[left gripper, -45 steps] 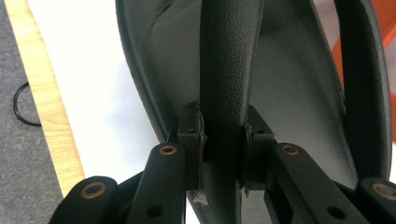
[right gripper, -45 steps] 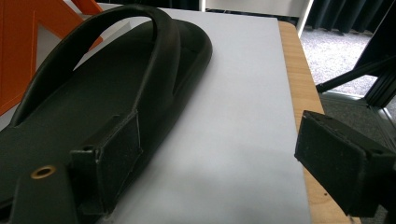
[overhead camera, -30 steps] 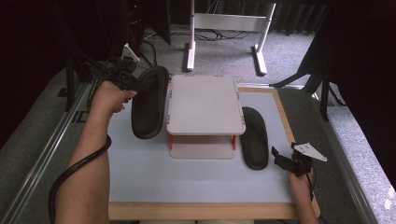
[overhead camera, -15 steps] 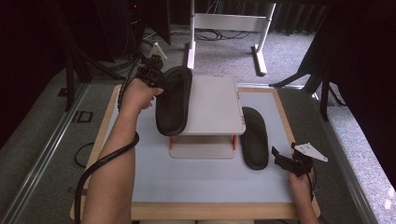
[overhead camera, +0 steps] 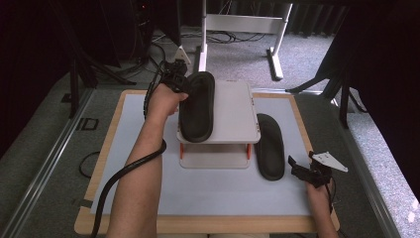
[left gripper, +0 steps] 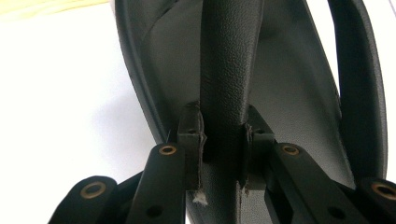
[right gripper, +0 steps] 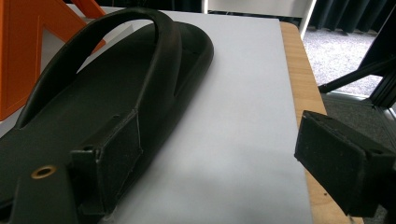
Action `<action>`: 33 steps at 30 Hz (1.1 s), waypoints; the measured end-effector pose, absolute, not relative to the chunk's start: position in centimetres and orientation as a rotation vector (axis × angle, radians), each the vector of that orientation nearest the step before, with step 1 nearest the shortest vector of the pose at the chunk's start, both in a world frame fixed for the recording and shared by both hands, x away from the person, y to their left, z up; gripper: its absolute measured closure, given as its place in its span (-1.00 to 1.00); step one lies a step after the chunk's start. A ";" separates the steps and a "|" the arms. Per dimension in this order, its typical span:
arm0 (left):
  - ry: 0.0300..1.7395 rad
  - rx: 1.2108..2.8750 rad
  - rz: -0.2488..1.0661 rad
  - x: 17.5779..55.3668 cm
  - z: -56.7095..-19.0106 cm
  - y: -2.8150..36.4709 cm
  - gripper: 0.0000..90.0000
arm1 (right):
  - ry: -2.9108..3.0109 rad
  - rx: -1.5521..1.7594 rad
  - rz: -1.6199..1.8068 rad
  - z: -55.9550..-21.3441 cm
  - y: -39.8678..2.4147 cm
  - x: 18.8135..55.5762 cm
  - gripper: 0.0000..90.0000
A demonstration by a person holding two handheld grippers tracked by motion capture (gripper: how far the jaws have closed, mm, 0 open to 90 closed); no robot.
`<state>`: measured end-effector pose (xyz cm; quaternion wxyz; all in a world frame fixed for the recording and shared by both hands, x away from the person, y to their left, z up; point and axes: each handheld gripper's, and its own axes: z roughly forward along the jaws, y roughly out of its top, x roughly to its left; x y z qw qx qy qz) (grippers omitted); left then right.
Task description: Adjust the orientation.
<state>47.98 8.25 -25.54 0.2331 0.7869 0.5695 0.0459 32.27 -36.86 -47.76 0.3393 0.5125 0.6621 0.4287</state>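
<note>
While our left gripper (overhead camera: 179, 82) keeps its jaws clamped on the strap of one black sandal (overhead camera: 196, 105), that sandal lies lengthwise along the left part of the grey rack's top shelf (overhead camera: 233, 111), its toe end toward 12 o'clock in the high view. In the left gripper view we see both pads (left gripper: 190, 135) pressed tight against the strap, one on each side. We see no bin or box on the table; the rack is the nearest thing to a holder, and its top carries this sandal and nothing else. At 3 o'clock from the rack the second black sandal (overhead camera: 269, 146) lies flat on the grey mat (overhead camera: 148, 183), just beside the rack's orange leg (right gripper: 28, 51). Further out, toward 4 o'clock, our right gripper (overhead camera: 305, 170) hovers near that sandal's heel end, jaws spread wide and gripping nothing. A wooden board (overhead camera: 106, 111) frames the mat.
</note>
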 end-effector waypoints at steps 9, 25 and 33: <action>1.503 2.202 0.161 47.9 -25.8 7.3 0.39 | 1.721 1.335 1.117 -47.8 -36.9 32.3 -0.70; 1.383 2.171 0.162 45.3 -23.8 10.3 0.31 | 1.725 1.332 1.110 -47.8 -36.8 32.3 -0.70; 1.351 2.144 0.172 44.3 -24.2 12.4 0.32 | 1.726 1.331 1.111 -47.8 -36.8 32.3 -0.69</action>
